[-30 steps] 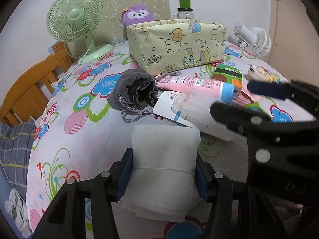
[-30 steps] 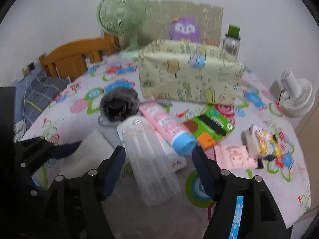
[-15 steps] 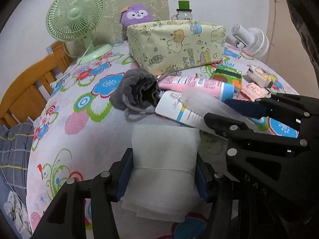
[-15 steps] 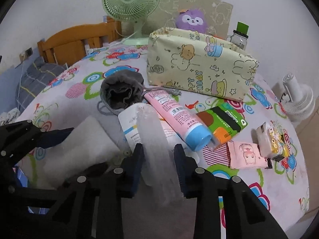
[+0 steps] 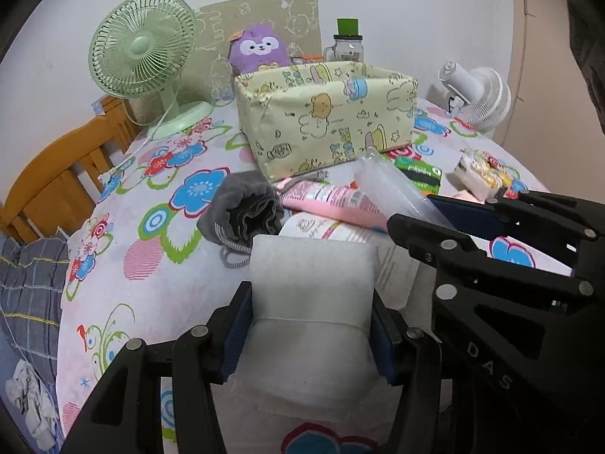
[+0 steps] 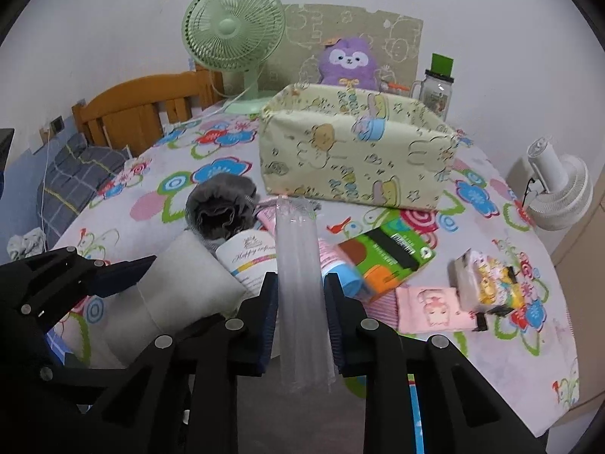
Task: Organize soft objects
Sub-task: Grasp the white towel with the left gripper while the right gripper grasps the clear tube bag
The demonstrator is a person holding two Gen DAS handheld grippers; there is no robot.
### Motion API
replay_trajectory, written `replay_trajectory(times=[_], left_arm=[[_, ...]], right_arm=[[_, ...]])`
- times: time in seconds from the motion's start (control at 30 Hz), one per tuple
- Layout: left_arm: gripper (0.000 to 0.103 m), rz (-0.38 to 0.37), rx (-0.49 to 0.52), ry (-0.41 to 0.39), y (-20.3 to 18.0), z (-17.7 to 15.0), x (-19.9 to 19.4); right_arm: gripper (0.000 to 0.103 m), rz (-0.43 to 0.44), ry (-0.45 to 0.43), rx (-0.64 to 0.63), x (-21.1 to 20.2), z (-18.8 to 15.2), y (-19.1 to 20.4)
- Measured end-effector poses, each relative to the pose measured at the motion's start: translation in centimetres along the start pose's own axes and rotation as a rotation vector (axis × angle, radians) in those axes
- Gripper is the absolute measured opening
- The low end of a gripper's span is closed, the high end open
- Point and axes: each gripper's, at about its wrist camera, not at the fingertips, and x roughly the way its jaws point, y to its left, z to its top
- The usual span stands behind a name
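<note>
Left wrist view: left gripper (image 5: 308,335) is clamped on a folded white cloth (image 5: 312,295), pads pressing both side edges. The cloth bows up between the pads and seems clear of the table (image 5: 159,283); the squeeze is probably what keeps the floppy stack together. Its long axis runs forward along the fingers, free end toward the grey pouch (image 5: 242,212) and the box (image 5: 325,117). The right gripper (image 5: 491,242) crosses in from the right holding a clear sleeve (image 5: 393,193).

Right wrist view: right gripper (image 6: 300,316) is pinched narrow on the clear sleeve (image 6: 300,265), pads on its two long sides near mid-length. The sleeve's long axis points straight ahead, far end over the pink tube (image 6: 329,255) and aimed at the box (image 6: 355,151). The grip likely sits mid-length so the limp sleeve does not droop. The left gripper (image 6: 94,276) with the cloth (image 6: 181,283) shows at lower left. Judgement: both items appear headed for the open box.
</note>
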Motion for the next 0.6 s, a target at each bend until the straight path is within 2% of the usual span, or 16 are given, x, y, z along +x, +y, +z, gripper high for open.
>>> replay_trajectory(times=[0.6], left_arm=[[0.058, 0.056, -0.012, -0.075, -1.9, 4.0, -3.2]], right_arm=[[0.026, -0.004, -0.078, 0.005, -4.2, 3.2, -2.1]])
